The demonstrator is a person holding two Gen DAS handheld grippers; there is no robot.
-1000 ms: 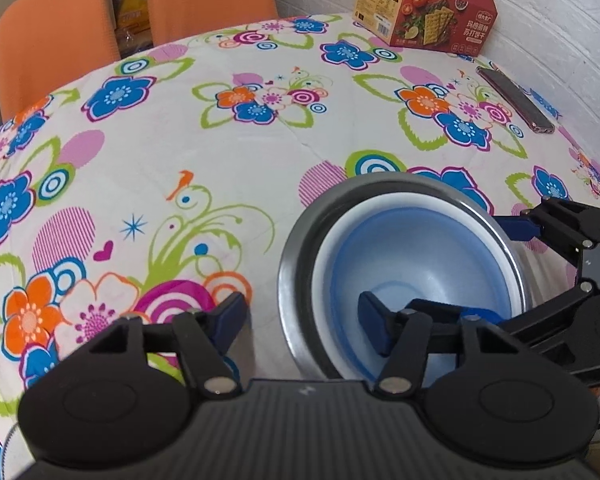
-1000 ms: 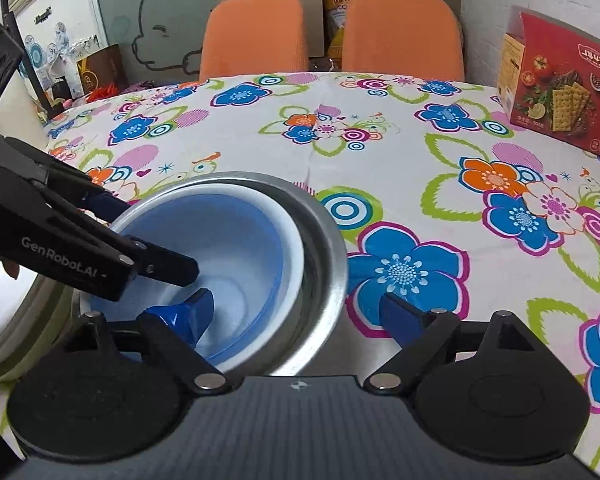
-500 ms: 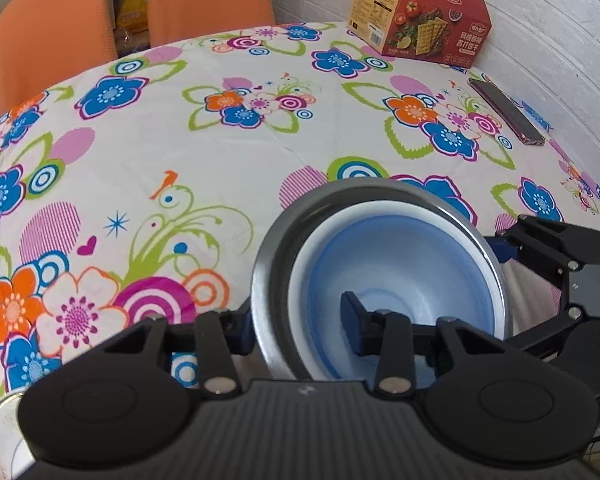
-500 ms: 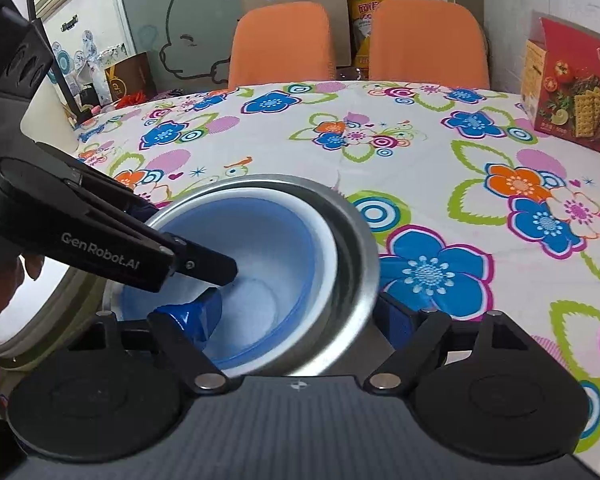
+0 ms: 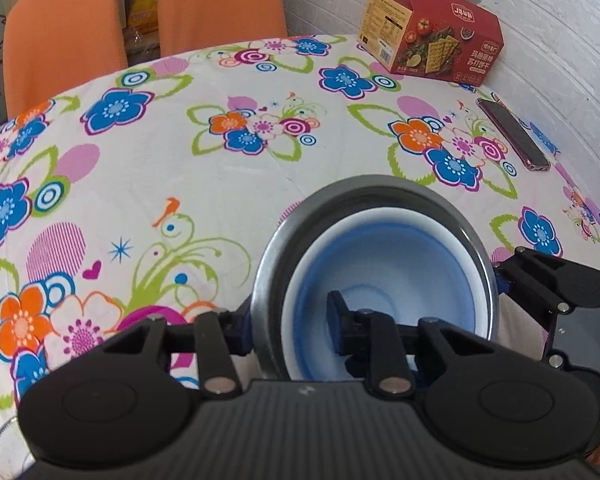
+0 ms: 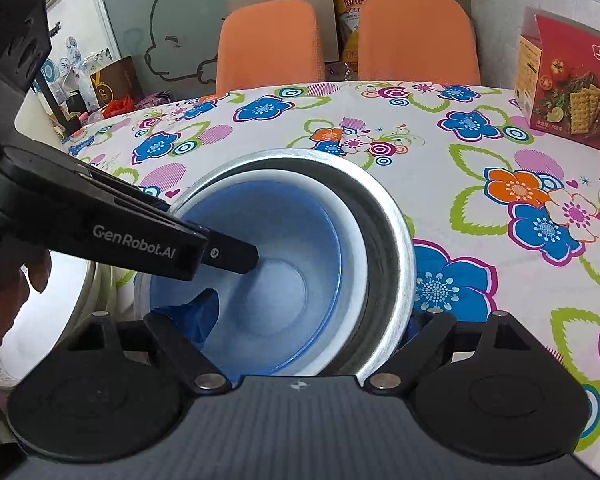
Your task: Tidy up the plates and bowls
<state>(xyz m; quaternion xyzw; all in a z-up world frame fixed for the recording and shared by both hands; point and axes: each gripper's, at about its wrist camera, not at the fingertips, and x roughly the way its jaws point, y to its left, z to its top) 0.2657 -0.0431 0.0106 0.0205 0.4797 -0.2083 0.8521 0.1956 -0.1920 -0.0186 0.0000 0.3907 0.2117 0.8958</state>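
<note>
Steel-rimmed round bowl (image 5: 374,196) nesting a blue plastic bowl (image 5: 384,276) sits between both claws, left claw (image 5: 288,326) and right claw (image 6: 312,326) each apparently clamped across opposite rims.

Nested bowls near the front edge of the surface (image 5: 228,184), gripped from both sides.

The inner bowl (image 5: 388,264) sits inside a middle bowl (image 5: 384,213), which sits inside the outer bowl (image 5: 376,186). The left tongs (image 5: 290,320) straddle the stack's left wall, one finger outside, one inside; the right tongs (image 6: 312,320) straddle its right wall likewise. Behind the stack, at the far right of the surface, stands a cracker box (image 5: 432,28) against the wall, with a phone (image 5: 514,134) lying nearer, along the right edge. Two chairs (image 6: 272,40) stand behind the far edge. A plate (image 6: 88,300) lies left of the stack.
</note>
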